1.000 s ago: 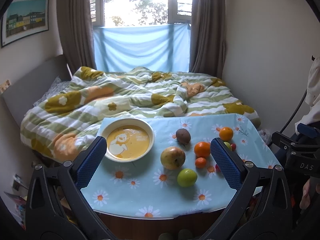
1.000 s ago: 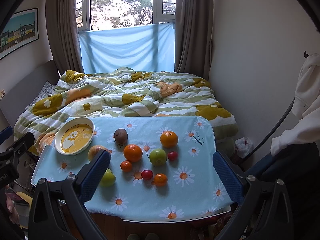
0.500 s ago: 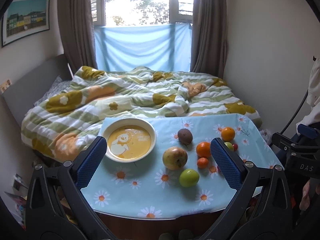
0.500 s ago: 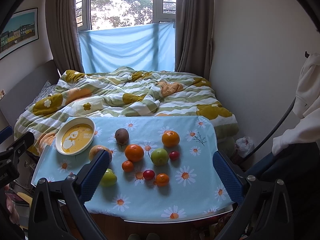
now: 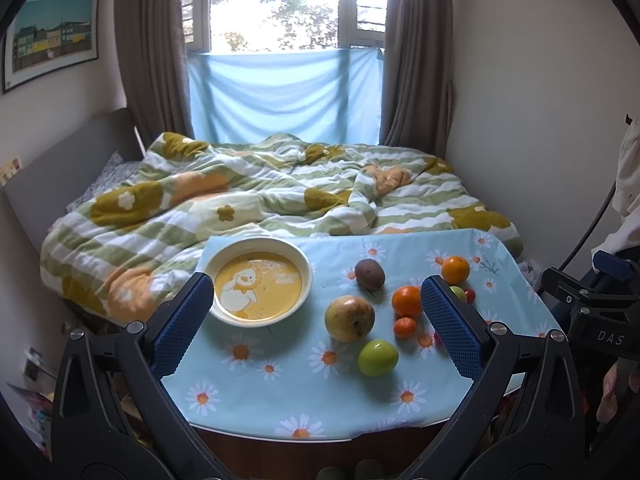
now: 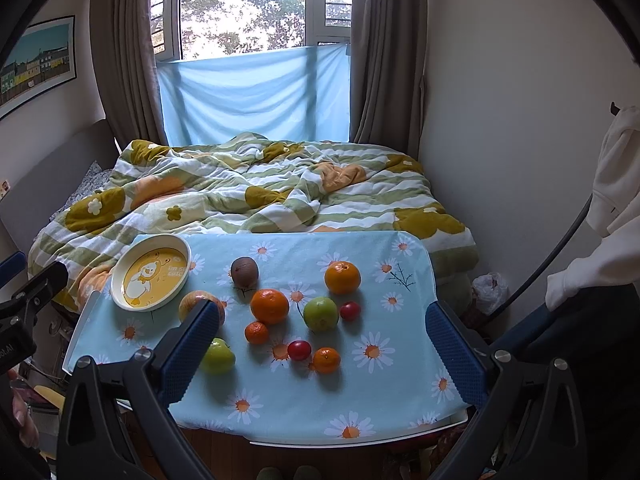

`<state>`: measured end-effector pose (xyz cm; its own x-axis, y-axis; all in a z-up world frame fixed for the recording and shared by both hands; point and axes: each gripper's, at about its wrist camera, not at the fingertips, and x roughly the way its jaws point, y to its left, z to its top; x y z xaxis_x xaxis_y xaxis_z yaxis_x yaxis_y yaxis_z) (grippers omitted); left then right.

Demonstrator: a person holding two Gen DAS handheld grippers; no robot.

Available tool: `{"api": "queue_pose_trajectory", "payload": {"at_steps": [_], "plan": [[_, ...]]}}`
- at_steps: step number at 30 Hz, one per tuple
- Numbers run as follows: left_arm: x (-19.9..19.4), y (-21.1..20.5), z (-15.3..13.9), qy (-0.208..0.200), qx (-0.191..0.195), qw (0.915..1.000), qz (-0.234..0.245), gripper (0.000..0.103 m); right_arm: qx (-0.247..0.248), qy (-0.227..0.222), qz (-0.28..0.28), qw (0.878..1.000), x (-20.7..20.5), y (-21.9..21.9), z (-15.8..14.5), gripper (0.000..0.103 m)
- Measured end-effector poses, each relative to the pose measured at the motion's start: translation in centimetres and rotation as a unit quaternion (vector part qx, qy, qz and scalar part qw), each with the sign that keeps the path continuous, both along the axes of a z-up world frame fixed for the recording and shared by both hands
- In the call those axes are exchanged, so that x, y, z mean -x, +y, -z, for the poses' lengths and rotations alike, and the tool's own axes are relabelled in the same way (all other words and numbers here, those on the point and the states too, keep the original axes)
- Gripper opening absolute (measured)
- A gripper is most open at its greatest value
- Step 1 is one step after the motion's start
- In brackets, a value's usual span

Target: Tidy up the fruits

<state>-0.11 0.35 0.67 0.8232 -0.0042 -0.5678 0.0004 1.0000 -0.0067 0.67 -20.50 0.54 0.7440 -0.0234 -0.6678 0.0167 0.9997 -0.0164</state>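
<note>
Fruits point(image 6: 269, 306) unmoved on our desk point(image 6: 400, 368) | round yellow duck plate point(image 5: 305, 270) empty | views creep nearer | left claw point(image 5: 316, 320), right claw point(image 6: 320, 344) both apart, empty | sorting unstarted

Black-framed left gripper point(image 5: 316, 320) and right gripper point(image 6: 320, 344), blue textured pads, silver screws.
</note>
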Motion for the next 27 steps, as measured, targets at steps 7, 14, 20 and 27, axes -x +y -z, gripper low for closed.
{"api": "queue_pose_trajectory", "payload": {"at_steps": [7,14,20,27], "plan": [[-0.05,-0.03,-0.01,0.000,0.000,1.0000,0.000,0.103,0.000,0.000,0.000,1.000,-0.02,-0.01,0.05,0.103],[-0.06,0.00,-0.01,0.000,0.000,1.0000,-0.001,0.103,0.000,0.001,0.000,1.000,-0.05,-0.07,0.11,0.103],[-0.13,0.03,-0.01,0.000,0.000,1.0000,0.000,0.103,-0.002,0.002,-0.002,1.000,0.05,0.29,0.14,0.103],[-0.34,-0.03,0.01,-0.001,0.001,1.0000,0.000,0.103,-0.002,0.001,-0.002,1.000,0.37,0.29,-0.07,0.103]]}}
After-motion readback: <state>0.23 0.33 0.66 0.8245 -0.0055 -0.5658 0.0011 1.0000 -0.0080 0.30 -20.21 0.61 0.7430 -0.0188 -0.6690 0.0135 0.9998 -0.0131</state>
